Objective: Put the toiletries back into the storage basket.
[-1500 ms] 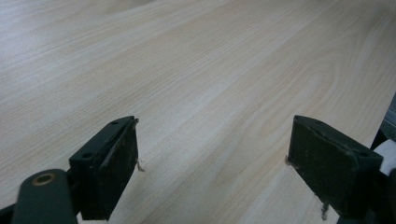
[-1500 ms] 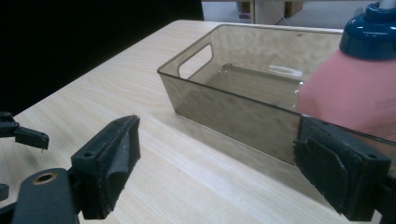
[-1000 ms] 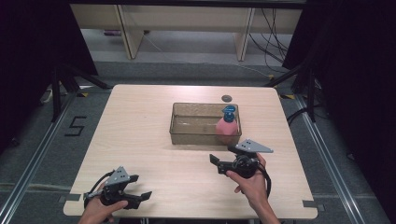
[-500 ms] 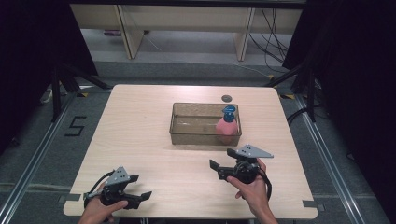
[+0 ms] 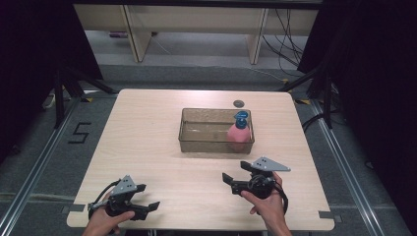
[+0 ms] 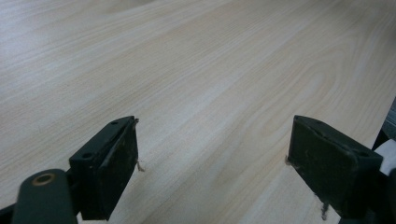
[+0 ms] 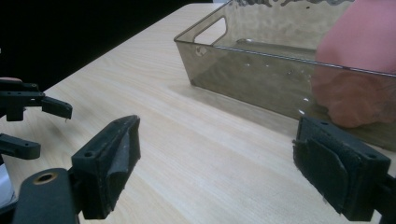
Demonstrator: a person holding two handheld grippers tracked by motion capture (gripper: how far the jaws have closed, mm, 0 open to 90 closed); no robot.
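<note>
Left gripper (image 5: 129,202) is sitting at the desk's (image 5: 147,147) near left corner, fingers (image 6: 112,161) gaping wide, nothing between them, just bare woodgrain under them. Right gripper (image 5: 235,181) is hovering near the near edge, right of centre, its fingers (image 7: 114,158) also spread wide and gripping nothing; they are pointing leftward across the desk, with the tray's near wall just past them.

Farther back, the smoky clear plastic tray (image 5: 196,145) is resting in the middle of the desk. The pink spray bottle (image 5: 238,132) with the blue nozzle is standing inside it, at its right end, looking upright. In the right gripper view the bottle's pink body (image 7: 359,70) is showing through the tray wall (image 7: 261,79).

Progress judgement: the bottle is already lying in the tray and both grippers are sitting free and apart from it, so either the placing is done or a pick-out is not yet begun; cannot tell which.

Near the far edge, a small dark round spot (image 5: 238,103) is sitting on the desk, behind the tray.

Count: two grippers, one tray, one bottle, one dark spot.
</note>
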